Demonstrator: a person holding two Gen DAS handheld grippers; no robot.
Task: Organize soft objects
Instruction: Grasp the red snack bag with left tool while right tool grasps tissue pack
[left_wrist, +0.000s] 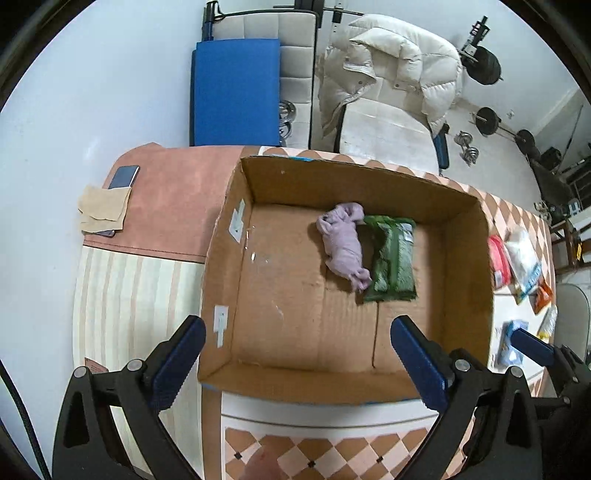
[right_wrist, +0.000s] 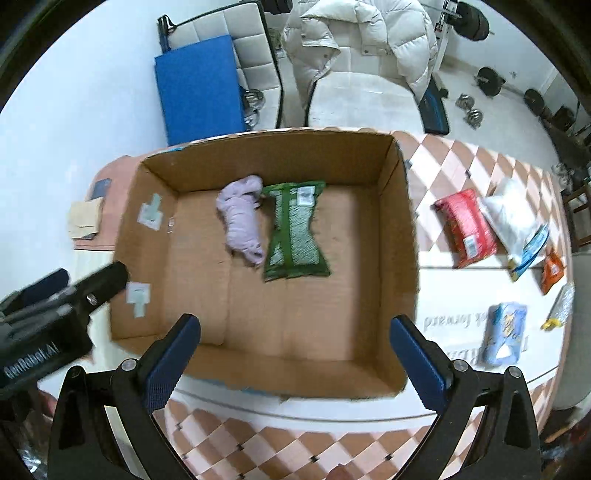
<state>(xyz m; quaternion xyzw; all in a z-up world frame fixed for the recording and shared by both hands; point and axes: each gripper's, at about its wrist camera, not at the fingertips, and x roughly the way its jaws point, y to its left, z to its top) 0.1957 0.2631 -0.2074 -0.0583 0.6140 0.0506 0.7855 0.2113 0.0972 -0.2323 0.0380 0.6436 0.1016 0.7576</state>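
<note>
At far left of the right wrist view, the phone (right_wrist: 100, 187) and beige cloth (right_wrist: 84, 218) lie near the table's edge. The left gripper (left_wrist: 298, 360) and right gripper (right_wrist: 295, 354) both hover empty, fingers spread wide, above the cardboard box (right_wrist: 404, 236). It holds two items touching: one lilac cloth bundle (right_wrist: 242, 219) and one green packet (right_wrist: 295, 234), with bare floor around them. At right lie six more: red packet (right_wrist: 466, 227), white pouch (right_wrist: 511, 218), blue-edged packet (right_wrist: 530, 253), orange packet (right_wrist: 553, 271), blue packet (right_wrist: 505, 332), clear packet (right_wrist: 561, 306).

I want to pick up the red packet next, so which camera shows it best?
The right wrist view: the red packet lies whole on the table, right of the cardboard box. In the left wrist view the box wall hides most of it, leaving a sliver.
</note>
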